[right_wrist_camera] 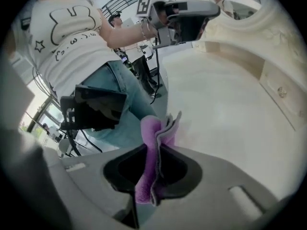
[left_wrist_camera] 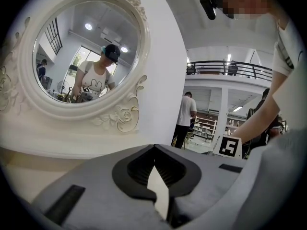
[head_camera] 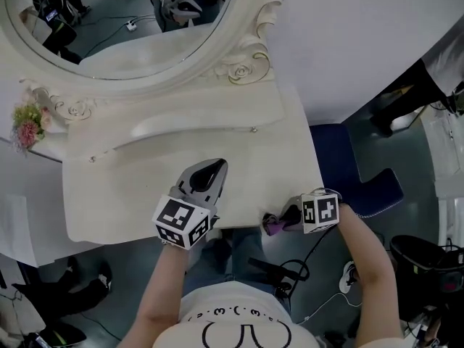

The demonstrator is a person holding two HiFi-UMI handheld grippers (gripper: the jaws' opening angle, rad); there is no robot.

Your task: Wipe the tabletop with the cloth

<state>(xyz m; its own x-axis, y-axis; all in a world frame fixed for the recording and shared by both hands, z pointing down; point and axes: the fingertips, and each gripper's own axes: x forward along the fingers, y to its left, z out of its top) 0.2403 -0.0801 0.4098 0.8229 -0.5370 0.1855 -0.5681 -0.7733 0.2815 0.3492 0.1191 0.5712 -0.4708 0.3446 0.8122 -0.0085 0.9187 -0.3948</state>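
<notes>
In the head view, the left gripper (head_camera: pixel 212 171) hung over the cream tabletop (head_camera: pixel 275 136) near 6 o'clock, pointing toward the oval mirror (head_camera: pixel 123 27) at 11 o'clock. The right gripper (head_camera: pixel 279 223), at 5 o'clock, held a purple cloth (head_camera: pixel 272 227) at the tabletop's front edge. In the left gripper view, its jaws were pressed together with nothing between them. In the right gripper view, its jaws were clenched on the cloth, whose folds stuck out past the tips, and the tabletop spread toward 2 o'clock.

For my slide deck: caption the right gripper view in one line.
Right gripper shut on a purple cloth at the edge of the cream tabletop, left gripper beyond.
</notes>
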